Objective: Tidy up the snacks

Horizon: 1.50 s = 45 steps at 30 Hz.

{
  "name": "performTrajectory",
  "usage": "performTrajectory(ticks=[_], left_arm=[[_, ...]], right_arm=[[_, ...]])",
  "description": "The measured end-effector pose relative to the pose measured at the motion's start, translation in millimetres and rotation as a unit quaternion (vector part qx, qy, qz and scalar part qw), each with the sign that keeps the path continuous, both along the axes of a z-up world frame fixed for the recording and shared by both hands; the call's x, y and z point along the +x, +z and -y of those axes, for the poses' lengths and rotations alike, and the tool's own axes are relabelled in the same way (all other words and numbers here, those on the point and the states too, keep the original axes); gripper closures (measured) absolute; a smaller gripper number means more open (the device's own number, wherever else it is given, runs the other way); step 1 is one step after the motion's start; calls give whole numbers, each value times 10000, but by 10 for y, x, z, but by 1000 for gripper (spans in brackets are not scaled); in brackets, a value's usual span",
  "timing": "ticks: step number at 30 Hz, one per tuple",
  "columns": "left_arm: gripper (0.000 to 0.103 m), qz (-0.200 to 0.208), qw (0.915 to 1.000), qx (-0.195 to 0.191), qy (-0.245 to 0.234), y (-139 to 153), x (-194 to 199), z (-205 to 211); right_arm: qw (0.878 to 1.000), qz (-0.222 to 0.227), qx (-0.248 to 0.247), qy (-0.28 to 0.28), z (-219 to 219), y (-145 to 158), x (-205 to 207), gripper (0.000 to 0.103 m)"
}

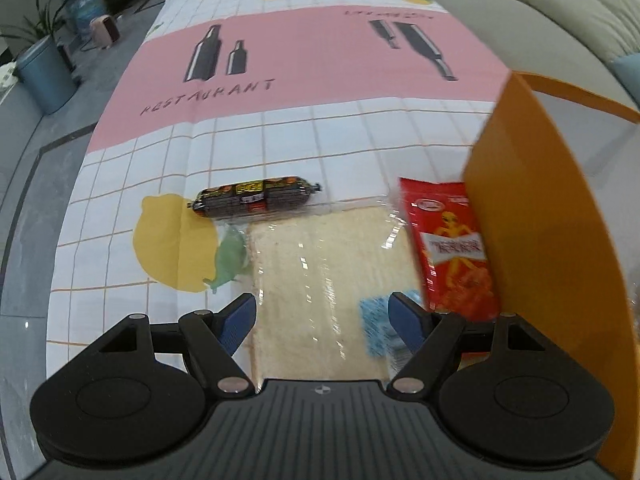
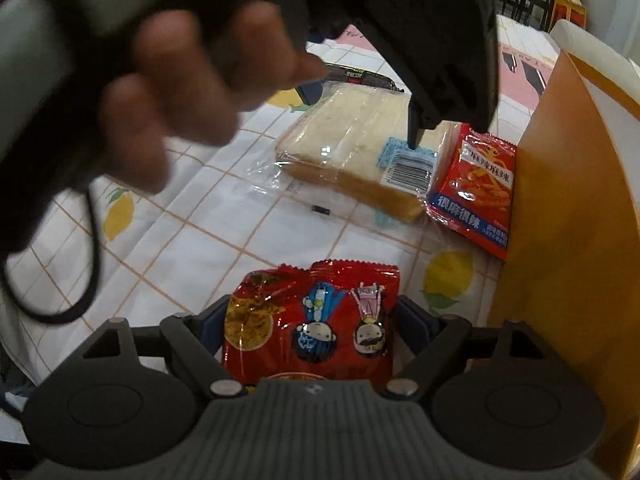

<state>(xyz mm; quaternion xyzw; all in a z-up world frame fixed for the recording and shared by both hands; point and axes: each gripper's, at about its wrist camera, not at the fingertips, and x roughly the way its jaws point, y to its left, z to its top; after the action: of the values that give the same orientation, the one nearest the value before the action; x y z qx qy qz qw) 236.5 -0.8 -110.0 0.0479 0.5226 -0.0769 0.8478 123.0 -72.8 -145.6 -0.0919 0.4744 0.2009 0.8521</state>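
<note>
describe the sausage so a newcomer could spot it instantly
Start at the orange box on the tiled tablecloth. Past the red spicy-strip packet and the wrapped bread lies the sausage. It is the only dark, tube-shaped snack, with pinched ends.

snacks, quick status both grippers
Left gripper open, above wrapped bread. Right gripper wide around red cartoon snack bag, grip unclear. Orange box alongside; nothing blocking.
</note>
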Motion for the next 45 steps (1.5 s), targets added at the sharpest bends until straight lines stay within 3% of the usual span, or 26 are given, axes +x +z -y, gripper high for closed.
performTrajectory(ticks=[3,6,10,12,15,16,17,19,22,27,31,34,36,38,45], left_arm=[[14,-53,9999,-97,111,-46,57,-114],[21,-87,9987,-489,146,-36,86,-266],[23,-167,9954,-892,315,-121,135,-490],[24,-251,9901,-1299,475,-174,166,-628],[33,-476,9773,-1915,778,-243,207,-794],[43,-477,9751,-1992,853,-230,209,-835],[55,-464,9745,-2002,896,-204,211,-866],[66,-308,9790,-1789,931,-120,191,-898],[69,-310,9843,-1611,651,-122,226,-850],[65,-290,9824,-1707,697,-184,294,-818],[66,-443,9756,-1948,910,-209,319,-907],[79,-398,9740,-2062,845,-218,304,-894],[84,-320,9776,-1926,785,-174,279,-860],[100,-223,9828,-1710,665,-96,237,-825],[103,-133,9897,-1384,342,229,67,-793]], right_arm=[[10000,49,-2,-42,-15,2,-22,21],[9999,54,68,-116,-8,17,-15,23],[9999,104,34,-74,-35,15,-26,23],[9999,119,34,-95,-47,24,-58,23],[9998,145,46,-98,-48,28,-86,23],[9998,155,49,-87,-47,27,-90,23],[9998,164,54,-81,-46,30,-101,23],[9998,178,60,-76,-46,34,-110,23],[9998,194,67,-65,-41,27,-91,22],[9997,212,76,-47,-46,27,-90,22],[9997,239,90,-14,-27,13,-73,23],[9996,252,102,14,-19,10,-71,23],[9996,255,102,23,-22,10,-69,23],[9996,252,107,24,-23,8,-63,23],[9984,314,431,-195,29,31,-70,27]])
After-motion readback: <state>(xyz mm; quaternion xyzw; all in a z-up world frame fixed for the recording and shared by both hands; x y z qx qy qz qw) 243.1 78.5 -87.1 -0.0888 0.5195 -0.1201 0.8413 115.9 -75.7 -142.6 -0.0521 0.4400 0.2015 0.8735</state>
